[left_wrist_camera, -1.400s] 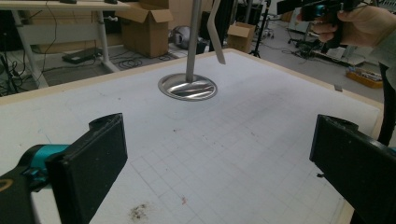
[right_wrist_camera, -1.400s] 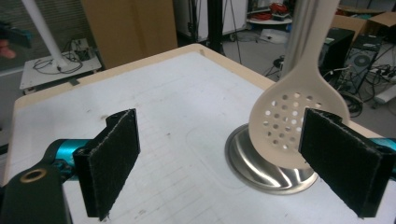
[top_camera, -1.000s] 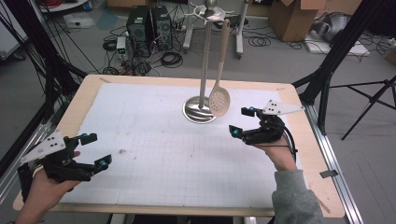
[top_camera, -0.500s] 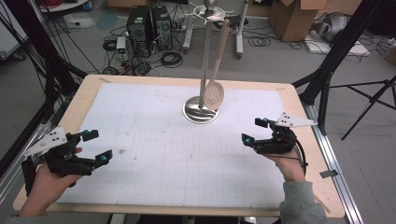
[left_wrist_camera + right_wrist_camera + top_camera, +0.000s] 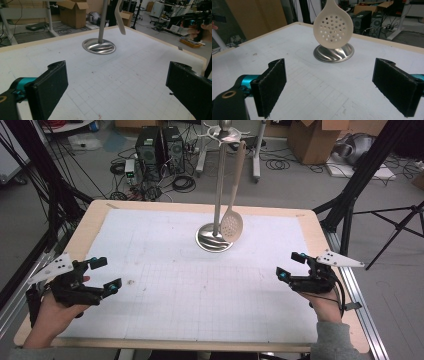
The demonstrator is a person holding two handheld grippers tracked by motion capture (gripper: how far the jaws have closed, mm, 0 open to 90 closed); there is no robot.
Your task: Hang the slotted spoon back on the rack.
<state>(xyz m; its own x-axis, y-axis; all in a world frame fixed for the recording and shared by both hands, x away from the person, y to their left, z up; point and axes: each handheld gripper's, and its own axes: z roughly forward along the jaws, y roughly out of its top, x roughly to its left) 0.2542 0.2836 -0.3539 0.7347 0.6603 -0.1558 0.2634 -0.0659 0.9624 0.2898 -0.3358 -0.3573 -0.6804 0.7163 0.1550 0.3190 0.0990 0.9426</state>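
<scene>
At the far middle of the table [image 5: 150,215], a slotted spoon [image 5: 232,224] hangs from a metal stand [image 5: 215,236], judged light, stiff and free to swing, best pinched along its flat handle, while the left gripper [image 5: 106,272] and right gripper [image 5: 291,266] are held released and well apart from it.

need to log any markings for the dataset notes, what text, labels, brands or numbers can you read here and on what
None can be read.
The slotted spoon, the stand and the gridded mat carry no visible lettering.
The cardboard boxes and computer towers on the floor are too small and blurred to show any print.
</scene>
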